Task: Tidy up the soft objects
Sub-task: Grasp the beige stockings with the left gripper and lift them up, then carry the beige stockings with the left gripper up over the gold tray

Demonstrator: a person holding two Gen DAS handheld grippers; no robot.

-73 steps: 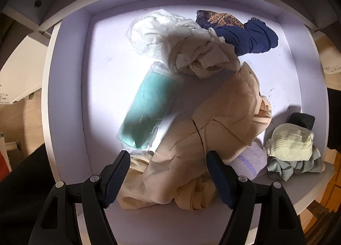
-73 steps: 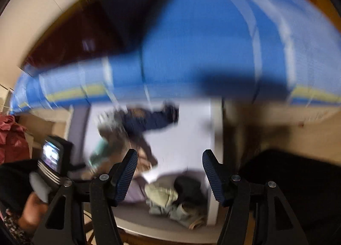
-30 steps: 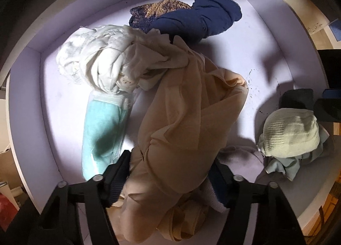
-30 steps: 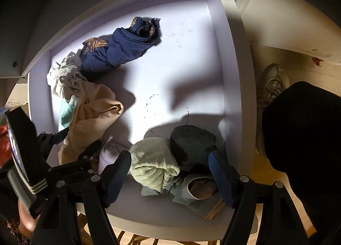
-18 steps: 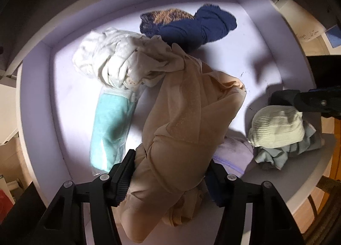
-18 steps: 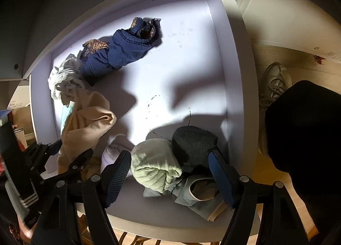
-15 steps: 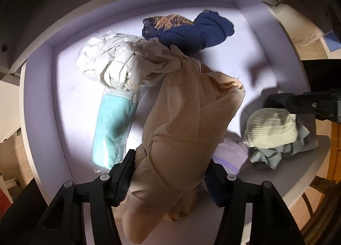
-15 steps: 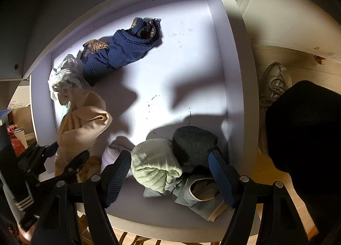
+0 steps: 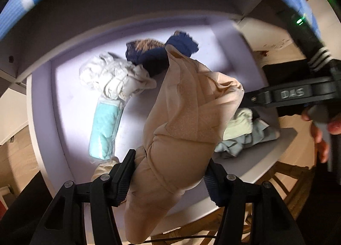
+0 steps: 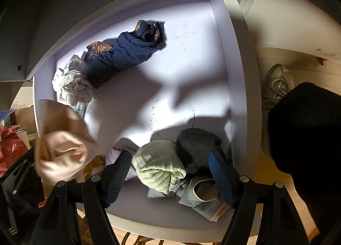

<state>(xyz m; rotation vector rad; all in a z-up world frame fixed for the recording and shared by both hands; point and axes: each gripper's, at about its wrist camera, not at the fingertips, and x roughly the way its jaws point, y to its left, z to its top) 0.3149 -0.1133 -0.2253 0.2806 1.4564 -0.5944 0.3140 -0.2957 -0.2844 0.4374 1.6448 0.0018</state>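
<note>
Left wrist view: a beige sheer garment (image 9: 183,129) is seen pinched between the pads of the left tool (image 9: 168,175), bunched and creased, hanging above the white drawer (image 9: 42,121).
Left in the drawer: a white crumpled cloth (image 9: 108,74), a teal roll in clear wrap (image 9: 104,129) and a navy lace-edged piece (image 9: 157,57).
Right wrist view only: a pale green ribbed roll (image 10: 158,165) and a dark grey roll (image 10: 197,141) are shown between the spread pads of the right tool (image 10: 168,179), which is not seen touching them; a shoe (image 10: 276,87) is seen on the floor.
Left wrist view only: a hand (image 9: 319,129) on the right tool's handle.
</note>
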